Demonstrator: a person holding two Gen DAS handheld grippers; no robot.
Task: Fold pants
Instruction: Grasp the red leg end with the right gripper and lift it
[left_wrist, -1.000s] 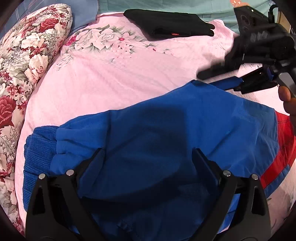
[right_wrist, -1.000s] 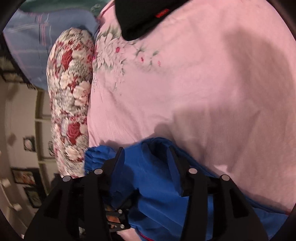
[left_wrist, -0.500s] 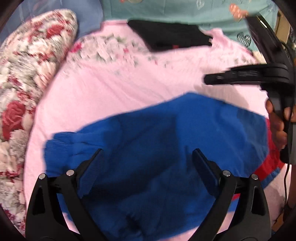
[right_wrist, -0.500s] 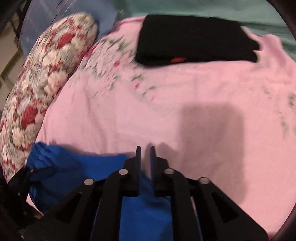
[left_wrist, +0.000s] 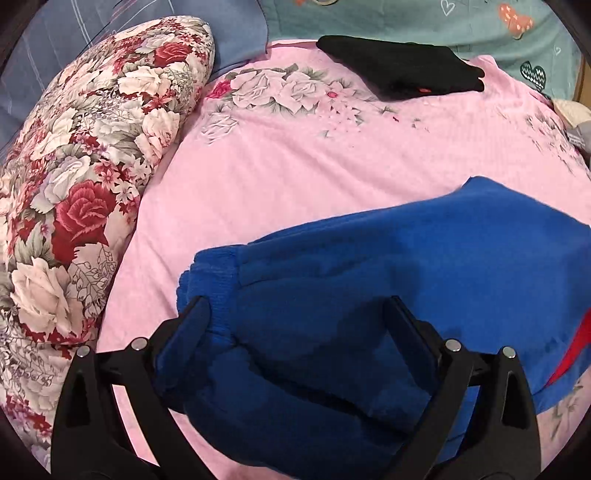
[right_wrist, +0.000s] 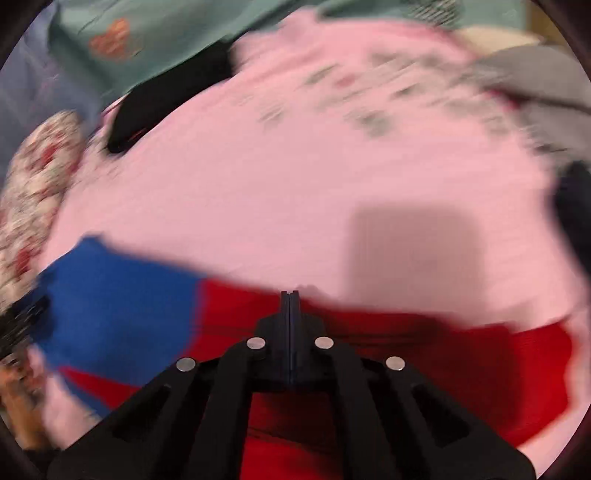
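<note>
The pants (left_wrist: 406, 277) are blue with a red part and lie folded on the pink blanket (left_wrist: 332, 166). My left gripper (left_wrist: 297, 302) stands open just above the blue leg. Its left finger is beside the ribbed cuff (left_wrist: 210, 280), and nothing is pinched. The right wrist view is blurred by motion. In it my right gripper (right_wrist: 290, 293) hangs over the far edge of the red part (right_wrist: 443, 350). Its jaws are closing, its fingers meet and no cloth shows between them. The blue part (right_wrist: 118, 302) lies to its left.
A folded black garment (left_wrist: 399, 70) lies at the far side of the blanket. A floral pillow (left_wrist: 85, 177) runs along the left edge. Grey cloth (right_wrist: 535, 81) sits at the far right, with a teal sheet (left_wrist: 480, 26) behind.
My right gripper let go of the blue cloth, closed its fingers and swung right to over the red part, leaving the left wrist view. The left gripper shifted slightly and stayed open.
</note>
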